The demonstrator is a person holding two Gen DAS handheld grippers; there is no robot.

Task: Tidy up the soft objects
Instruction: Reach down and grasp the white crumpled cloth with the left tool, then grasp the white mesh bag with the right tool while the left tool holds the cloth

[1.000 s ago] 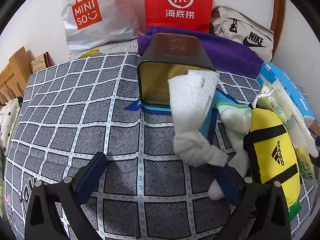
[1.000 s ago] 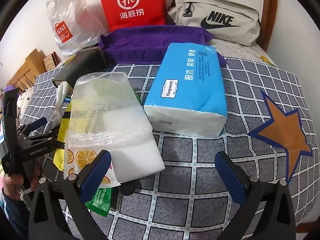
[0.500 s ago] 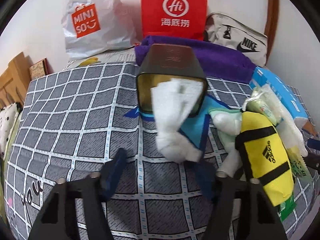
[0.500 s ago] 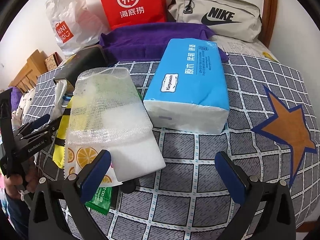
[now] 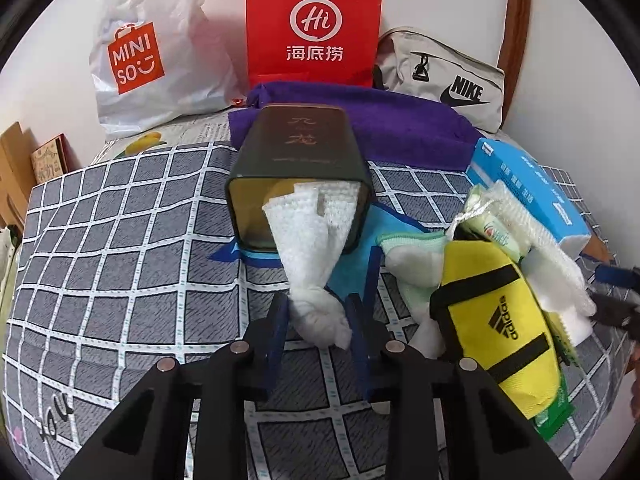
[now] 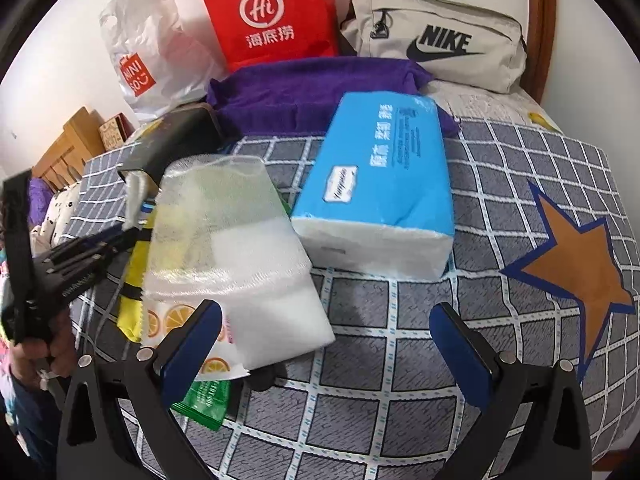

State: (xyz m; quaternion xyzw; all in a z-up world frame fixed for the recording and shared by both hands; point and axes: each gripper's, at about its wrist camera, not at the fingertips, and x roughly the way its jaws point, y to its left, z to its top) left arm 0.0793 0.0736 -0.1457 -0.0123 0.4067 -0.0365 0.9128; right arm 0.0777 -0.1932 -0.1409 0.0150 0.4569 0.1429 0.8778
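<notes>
A knotted white towel [image 5: 316,264] hangs out of the mouth of a dark tin box [image 5: 298,168] lying on its side. My left gripper [image 5: 318,312] is shut on the towel's knotted end; the gripper also shows in the right wrist view [image 6: 120,238]. My right gripper [image 6: 326,344] is open and empty above the bed, near a white mesh pouch [image 6: 224,252] and a blue tissue pack [image 6: 384,192].
A yellow Adidas pouch [image 5: 500,328], green-white cloth [image 5: 412,256] and snack packets [image 6: 204,396] lie between the tin and the tissue pack. A purple towel [image 5: 360,120], Miniso bag [image 5: 152,52], red paper bag [image 5: 314,28] and Nike pouch [image 5: 444,76] line the wall.
My left gripper moved forward and closed from wide open onto the towel's knot. The right gripper stayed open and barely moved.
</notes>
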